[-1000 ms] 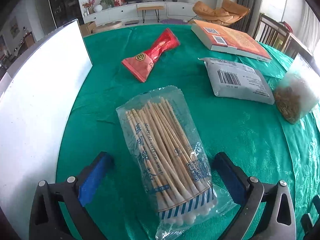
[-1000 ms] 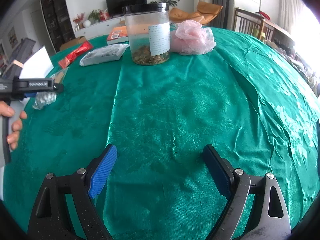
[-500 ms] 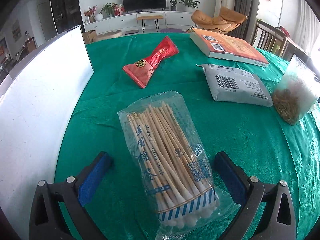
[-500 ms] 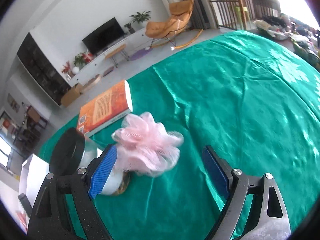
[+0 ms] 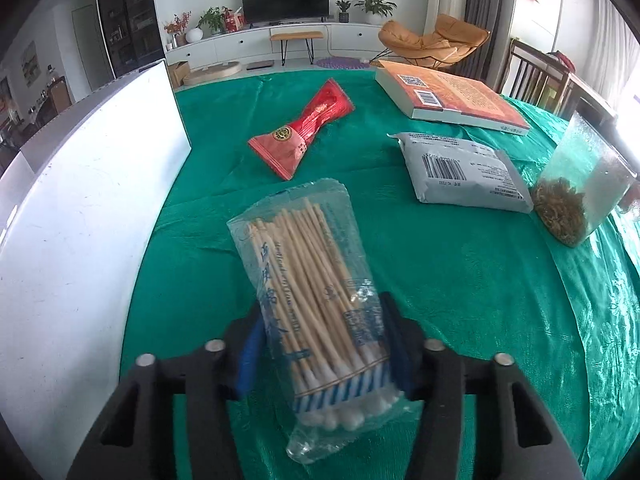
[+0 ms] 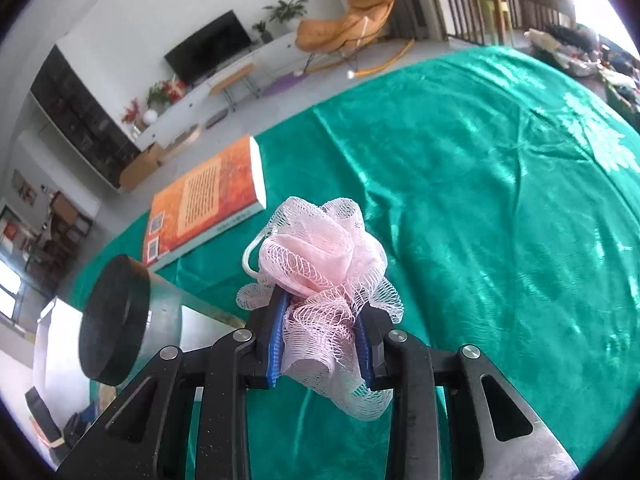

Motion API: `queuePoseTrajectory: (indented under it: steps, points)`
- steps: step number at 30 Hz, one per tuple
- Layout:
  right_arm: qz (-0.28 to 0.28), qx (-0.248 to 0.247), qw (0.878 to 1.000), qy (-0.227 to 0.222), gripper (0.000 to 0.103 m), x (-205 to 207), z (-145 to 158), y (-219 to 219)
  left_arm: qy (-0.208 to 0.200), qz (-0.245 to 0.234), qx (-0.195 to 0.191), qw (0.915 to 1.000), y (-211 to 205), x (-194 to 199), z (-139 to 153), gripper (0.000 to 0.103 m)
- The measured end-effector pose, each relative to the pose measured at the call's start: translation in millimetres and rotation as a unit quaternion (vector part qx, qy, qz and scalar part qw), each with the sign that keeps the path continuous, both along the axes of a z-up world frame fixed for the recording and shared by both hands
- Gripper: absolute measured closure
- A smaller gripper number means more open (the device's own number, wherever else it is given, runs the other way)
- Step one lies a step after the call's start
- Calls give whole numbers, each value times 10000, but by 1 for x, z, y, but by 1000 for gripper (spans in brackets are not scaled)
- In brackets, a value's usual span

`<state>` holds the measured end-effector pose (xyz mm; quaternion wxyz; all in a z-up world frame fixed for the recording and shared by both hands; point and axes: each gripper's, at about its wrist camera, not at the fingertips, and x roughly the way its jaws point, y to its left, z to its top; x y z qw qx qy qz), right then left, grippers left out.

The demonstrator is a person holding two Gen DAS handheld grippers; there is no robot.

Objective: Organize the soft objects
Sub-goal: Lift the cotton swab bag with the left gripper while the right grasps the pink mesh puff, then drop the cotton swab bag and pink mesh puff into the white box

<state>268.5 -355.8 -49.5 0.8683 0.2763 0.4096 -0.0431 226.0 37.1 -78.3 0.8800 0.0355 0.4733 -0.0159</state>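
Note:
My left gripper (image 5: 322, 344) is shut on a clear bag of cotton swabs (image 5: 308, 272), gripping its near end; the bag points away over the green tablecloth (image 5: 460, 280). My right gripper (image 6: 320, 332) is shut on a pink mesh bath puff (image 6: 324, 256), which bulges above and below the jaws. A red snack packet (image 5: 304, 132) and a grey soft parcel (image 5: 460, 172) lie farther back in the left wrist view.
A white box (image 5: 80, 216) stands along the left side. An orange book (image 5: 448, 96) lies at the back and also shows in the right wrist view (image 6: 204, 200). A clear jar with a black lid (image 6: 116, 316) stands left of the right gripper; it shows at right (image 5: 580, 192).
Both grippers have closed: the left on the cotton swab bag, the right on the pink puff. The right gripper earlier swung from the open cloth to the puff.

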Motion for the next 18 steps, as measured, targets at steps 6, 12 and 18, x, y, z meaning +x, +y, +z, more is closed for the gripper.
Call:
queuePoseTrajectory:
  steps: [6,12,18]
  points:
    - [-635,62,9960,-631,72,-37,40,-14,-189,82,-662,9976,12,-17,29,70]
    - [-377,-16,9921,-1199,72,-55,92,5,-562,1,-1166,9916,18,-48,79,70]
    - [586,37,9858,-1573,72,-66,142,74,-975,15,-1254,9873,51,-84,139,70]
